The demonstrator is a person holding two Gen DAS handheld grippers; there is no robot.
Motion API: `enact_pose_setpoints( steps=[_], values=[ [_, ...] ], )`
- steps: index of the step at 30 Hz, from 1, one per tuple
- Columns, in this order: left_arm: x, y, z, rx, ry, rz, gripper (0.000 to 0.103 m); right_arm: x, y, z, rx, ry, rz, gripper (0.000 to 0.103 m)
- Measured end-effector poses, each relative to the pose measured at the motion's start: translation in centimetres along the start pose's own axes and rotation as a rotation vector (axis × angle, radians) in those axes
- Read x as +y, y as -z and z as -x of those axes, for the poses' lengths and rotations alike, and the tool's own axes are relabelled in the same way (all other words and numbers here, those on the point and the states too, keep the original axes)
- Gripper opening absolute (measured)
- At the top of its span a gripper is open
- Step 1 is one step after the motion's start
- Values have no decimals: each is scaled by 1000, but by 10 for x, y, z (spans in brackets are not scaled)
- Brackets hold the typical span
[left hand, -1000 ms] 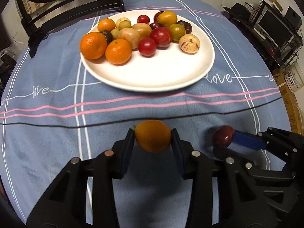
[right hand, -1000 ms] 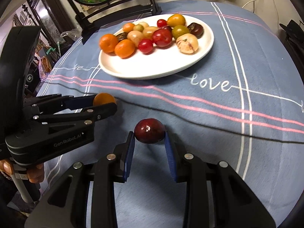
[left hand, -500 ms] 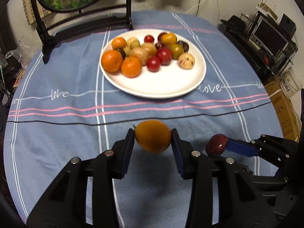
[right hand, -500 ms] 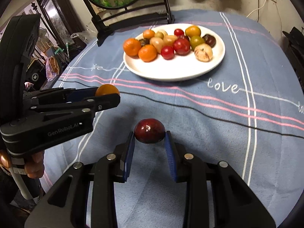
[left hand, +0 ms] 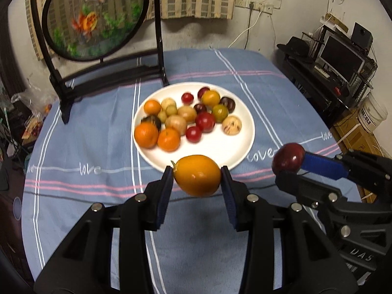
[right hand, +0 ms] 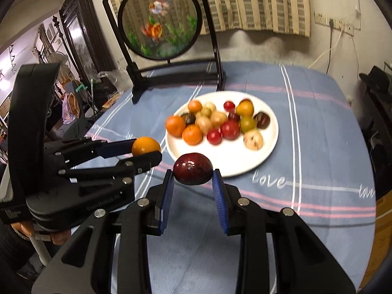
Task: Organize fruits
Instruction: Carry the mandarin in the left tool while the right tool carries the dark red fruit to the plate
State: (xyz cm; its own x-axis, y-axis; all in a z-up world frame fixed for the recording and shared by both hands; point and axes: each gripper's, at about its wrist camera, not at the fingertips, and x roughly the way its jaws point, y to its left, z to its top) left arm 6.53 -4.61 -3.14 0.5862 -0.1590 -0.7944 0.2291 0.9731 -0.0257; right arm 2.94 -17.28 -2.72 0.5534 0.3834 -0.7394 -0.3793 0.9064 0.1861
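The orange-yellow fruit (left hand: 196, 175) hangs in the air above the near part of the counter, pinched on both sides by the blue pads of the left tongs (left hand: 197, 178); a small dark stem tip shows at its left end. Just to the right of it, at about the same height, the dark red fruit (right hand: 192, 168) is pinched the same way by the right tongs (right hand: 193, 175), its glossy skin catching the light. The two tongs sit side by side, near each other but apart, both tilted down toward the cloth.

Beyond them lies the white plate (left hand: 220, 147), with its load of fruit gathered on the far and left part: two oranges (left hand: 146, 134) at the left front, a smaller one behind, several red round fruits (left hand: 205, 121), pale tan ones, a greenish one and a couple of dark purple ones. The near right part of the plate is bare.

The plate rests on a blue tablecloth (left hand: 98, 134) with white and pink stripes and the word "love" stitched in white, spread over the round counter. At the far edge stands a black frame holding a round goldfish panel (right hand: 159, 19). A striped curtain hangs on the wall behind. In the right wrist view, fingers (right hand: 58, 238) of a hand grip the left tool's handle.
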Motion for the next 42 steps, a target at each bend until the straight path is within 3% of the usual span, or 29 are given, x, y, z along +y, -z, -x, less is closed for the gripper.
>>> enact_pose_setpoints(
  steps=[19,34,42],
  values=[
    [4,-41,-29,-13,-23,-17,40,-16,-44,-21,-28,3,12,32],
    [18,-59,-103,70,-67,-11,40,-43,-66,-84,53,15,-26,32],
    [18,-62,-124,86,-93,-36,40,-59,-75,-113,87,31,-40,32]
  ],
)
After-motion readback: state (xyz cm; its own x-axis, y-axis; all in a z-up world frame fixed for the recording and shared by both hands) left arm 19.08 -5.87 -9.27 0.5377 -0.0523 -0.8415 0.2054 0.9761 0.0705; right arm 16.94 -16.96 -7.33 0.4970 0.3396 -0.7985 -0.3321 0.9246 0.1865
